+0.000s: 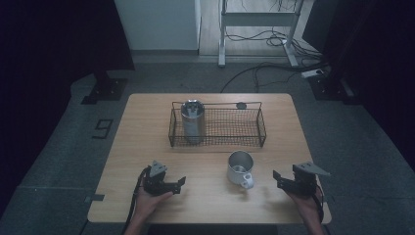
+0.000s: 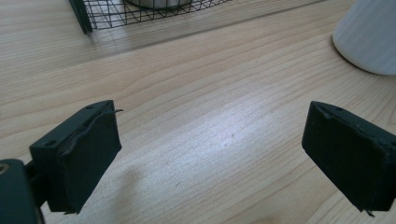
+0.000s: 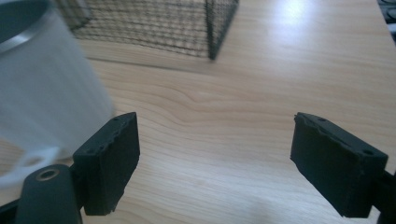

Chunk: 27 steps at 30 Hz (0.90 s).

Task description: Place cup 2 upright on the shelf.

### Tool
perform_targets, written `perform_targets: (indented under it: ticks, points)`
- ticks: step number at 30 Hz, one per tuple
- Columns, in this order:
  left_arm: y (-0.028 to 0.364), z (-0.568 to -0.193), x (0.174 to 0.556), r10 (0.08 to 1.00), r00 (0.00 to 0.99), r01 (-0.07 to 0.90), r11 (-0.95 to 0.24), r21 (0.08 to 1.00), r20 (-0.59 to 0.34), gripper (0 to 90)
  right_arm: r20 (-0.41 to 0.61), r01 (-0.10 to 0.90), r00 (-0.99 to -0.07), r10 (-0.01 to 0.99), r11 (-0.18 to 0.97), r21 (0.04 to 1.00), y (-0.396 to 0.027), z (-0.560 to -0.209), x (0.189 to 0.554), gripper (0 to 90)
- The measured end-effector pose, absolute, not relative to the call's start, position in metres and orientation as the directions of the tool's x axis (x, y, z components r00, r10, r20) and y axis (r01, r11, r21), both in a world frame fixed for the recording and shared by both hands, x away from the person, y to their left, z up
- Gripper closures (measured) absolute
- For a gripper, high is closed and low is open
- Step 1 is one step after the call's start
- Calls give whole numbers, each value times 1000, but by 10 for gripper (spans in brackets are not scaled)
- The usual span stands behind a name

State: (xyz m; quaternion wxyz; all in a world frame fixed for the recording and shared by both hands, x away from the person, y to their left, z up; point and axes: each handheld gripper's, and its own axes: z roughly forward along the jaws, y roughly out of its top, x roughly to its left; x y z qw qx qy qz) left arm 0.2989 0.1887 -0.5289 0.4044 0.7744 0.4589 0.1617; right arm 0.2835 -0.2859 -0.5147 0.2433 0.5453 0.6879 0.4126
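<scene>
A white mug (image 1: 240, 169) with a metal inside stands on the wooden table (image 1: 147, 142), its handle towards the front. My left gripper (image 1: 178, 185) lies low at the front left, pointing right at the mug, jaws open and bare. In the left gripper view the gripper (image 2: 210, 140) spans bare wood, with the mug (image 2: 369, 37) off at the upper right. My right gripper (image 1: 278, 180) is right of the mug, pointing left, open. In the right gripper view the gripper (image 3: 215, 144) holds nothing, and the blurred mug (image 3: 46, 93) stands just outside its left jaw.
A black wire basket (image 1: 218, 104) sits at the table's middle back with a steel tumbler (image 1: 192, 122) upright in its left end. A small dark disc (image 1: 241, 105) lies behind the basket. The basket's corner (image 3: 212, 28) is ahead of the right gripper. Cables lie on the floor beyond.
</scene>
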Motion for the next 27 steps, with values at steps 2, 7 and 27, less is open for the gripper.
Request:
perform_targets:
  ticks: [2,7,27]
  points:
    - [190,-529,298,841,525,583,-244,775,-130,43,122,536,-308,944,66,841,-282,-510,281,155]
    - [193,-527,297,842,520,583,-229,780,-142,42,130,492,-372,919,77,867,-270,-499,274,155]
    - [199,-527,298,838,514,612,-209,763,-183,45,136,448,-484,865,111,887,-230,-481,263,143]
